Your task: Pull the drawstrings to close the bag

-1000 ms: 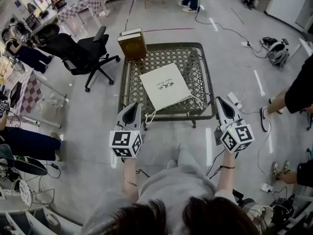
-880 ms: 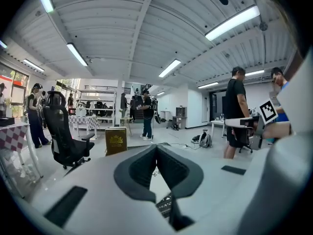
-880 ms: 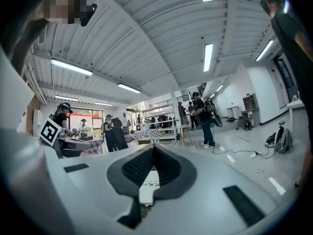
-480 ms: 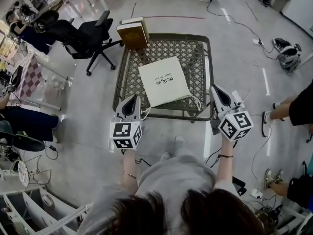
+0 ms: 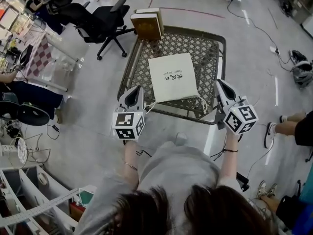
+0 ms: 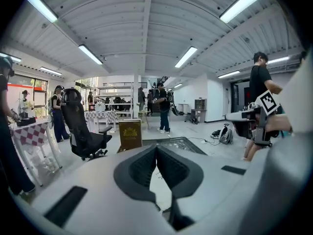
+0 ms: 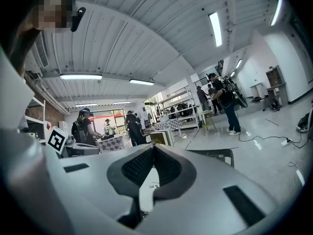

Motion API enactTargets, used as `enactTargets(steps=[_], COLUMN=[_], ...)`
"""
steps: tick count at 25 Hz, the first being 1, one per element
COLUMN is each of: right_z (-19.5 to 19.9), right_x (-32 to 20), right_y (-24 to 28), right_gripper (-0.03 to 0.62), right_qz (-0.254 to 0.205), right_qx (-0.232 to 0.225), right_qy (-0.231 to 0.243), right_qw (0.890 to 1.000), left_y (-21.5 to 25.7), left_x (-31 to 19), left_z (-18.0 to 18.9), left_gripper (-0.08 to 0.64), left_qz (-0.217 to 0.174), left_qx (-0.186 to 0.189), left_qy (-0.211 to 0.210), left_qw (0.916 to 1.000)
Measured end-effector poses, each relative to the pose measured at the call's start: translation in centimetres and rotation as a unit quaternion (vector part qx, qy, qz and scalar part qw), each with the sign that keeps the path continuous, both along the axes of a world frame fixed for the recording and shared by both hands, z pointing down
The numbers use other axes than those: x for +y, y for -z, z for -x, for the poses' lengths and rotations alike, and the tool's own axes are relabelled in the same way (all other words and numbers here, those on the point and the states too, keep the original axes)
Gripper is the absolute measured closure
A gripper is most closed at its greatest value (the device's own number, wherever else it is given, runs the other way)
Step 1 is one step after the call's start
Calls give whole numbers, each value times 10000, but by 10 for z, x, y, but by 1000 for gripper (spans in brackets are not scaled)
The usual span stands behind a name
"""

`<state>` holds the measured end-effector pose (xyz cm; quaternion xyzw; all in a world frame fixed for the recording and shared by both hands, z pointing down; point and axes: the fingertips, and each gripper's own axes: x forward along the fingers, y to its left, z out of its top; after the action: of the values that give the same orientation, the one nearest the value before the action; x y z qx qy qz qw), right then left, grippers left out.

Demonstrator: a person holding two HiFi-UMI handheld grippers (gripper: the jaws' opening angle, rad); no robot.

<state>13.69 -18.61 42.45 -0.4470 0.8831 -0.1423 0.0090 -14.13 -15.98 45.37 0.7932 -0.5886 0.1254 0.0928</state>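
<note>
The left gripper (image 5: 133,93) and right gripper (image 5: 220,84) have edged up to the near corners of the counter (image 5: 223,58), fingers (image 6: 144,166) clenched on nothing, so the drawstrings (image 5: 201,102) of the bag (image 5: 172,76) are not yet grasped.

Box (image 5: 148,27) crowds table's (image 5: 205,53) far corner; near side free.

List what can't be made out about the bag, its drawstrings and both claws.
- Print on the bag: head view, too small to read.
- Drawstrings: hair-thin in the head view; their ends are unclear.
- Bag mouth, open or cinched: too small in the head view.
- Gripper views: the left claw and right claw bodies cover the bag except a white sliver.
</note>
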Motion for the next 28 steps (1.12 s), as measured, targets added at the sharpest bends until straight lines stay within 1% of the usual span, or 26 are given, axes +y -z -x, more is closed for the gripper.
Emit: enactTargets(steps=[4,8,10,14,17,21,23,25,28], right_z=[5,9,11,14,21,25,25,24,24], right_x=[-11,-26,-32,-42,-47,-50,-50,-49,-45], right_y=[-20,-45,-57,-79,-94,-117,-130,-143,-159], right_gripper=[571,571,571,571,571,571,571,569,569], right_qz=[236,529,671,867,1006,1187,1295,1375,1503], right_qx=[91,149,189,372,451,539,686,929,1049], right_qy=[95,128,140,133,244,290,302,302,304], right_qw=[9996,9984,9975,9955,9936,9910,9887,9857,9826], left_y=[-17,-28,-36,-60,-76,-99,-110,-120,-137], left_x=[-3,-11,-15,-22,-25,-28,-29,-29,-27], left_z=[4,5,7,7,3,1,-3,-6,-5], left_gripper=[535,535,535,535,535,534,534,534,534], left_qz=[277,274,374,711,917,1173,1320,1456,1669], left_qx=[22,304,393,312,416,406,543,663,602], left_qy=[-22,-114,-150,-264,-404,-470,-620,-764,-882], left_qw=[9996,9991,9984,9966,9941,9911,9878,9842,9802])
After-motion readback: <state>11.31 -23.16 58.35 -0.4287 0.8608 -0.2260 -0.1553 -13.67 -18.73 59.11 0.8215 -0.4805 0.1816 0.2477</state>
